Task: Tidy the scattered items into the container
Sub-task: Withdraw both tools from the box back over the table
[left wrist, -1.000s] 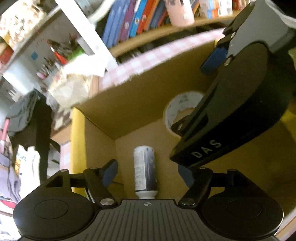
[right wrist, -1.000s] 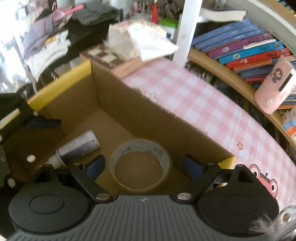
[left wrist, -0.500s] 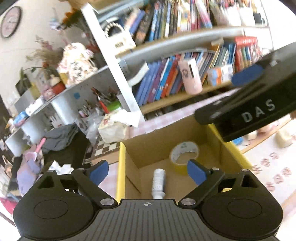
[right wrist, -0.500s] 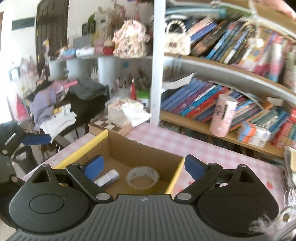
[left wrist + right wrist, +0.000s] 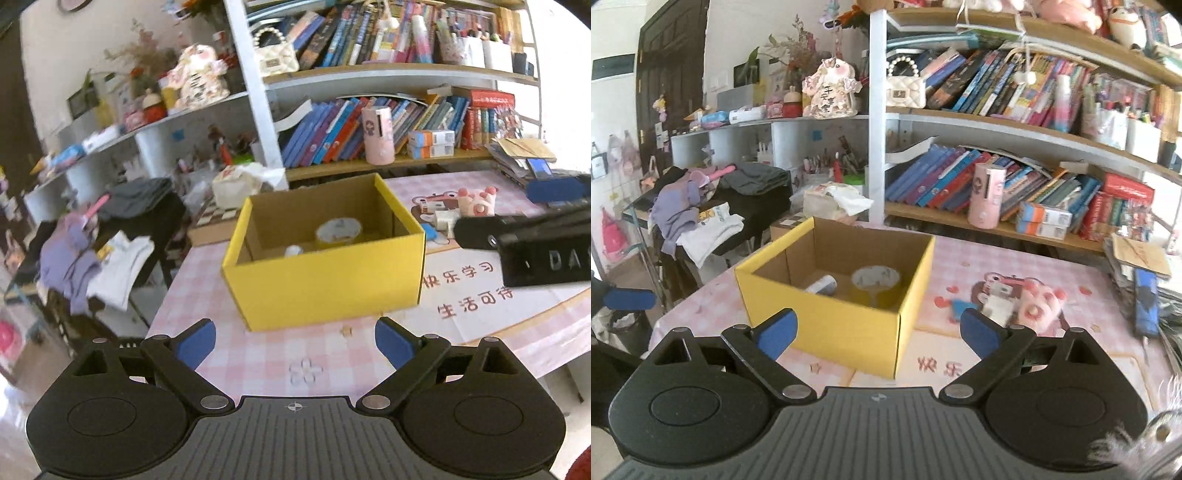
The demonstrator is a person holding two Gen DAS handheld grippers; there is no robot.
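Ahead of both wide-open, empty fingers (image 5: 199, 341): yellow box (image 5: 325, 284) holding tape roll (image 5: 338, 230) and tube (image 5: 822, 285). Next, reach right for pink plush toy (image 5: 1039, 304).

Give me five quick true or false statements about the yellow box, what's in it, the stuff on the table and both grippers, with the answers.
1. The roll of tape lies inside the yellow box. True.
2. The left gripper is shut on the white tube. False: its jaws stand open with nothing between them, and the tube lies in the box.
3. The pink plush toy sits on the table outside the box. True.
4. The right gripper is open with nothing held. True.
5. The box has a lid closed over it. False: its top is open and the contents show.
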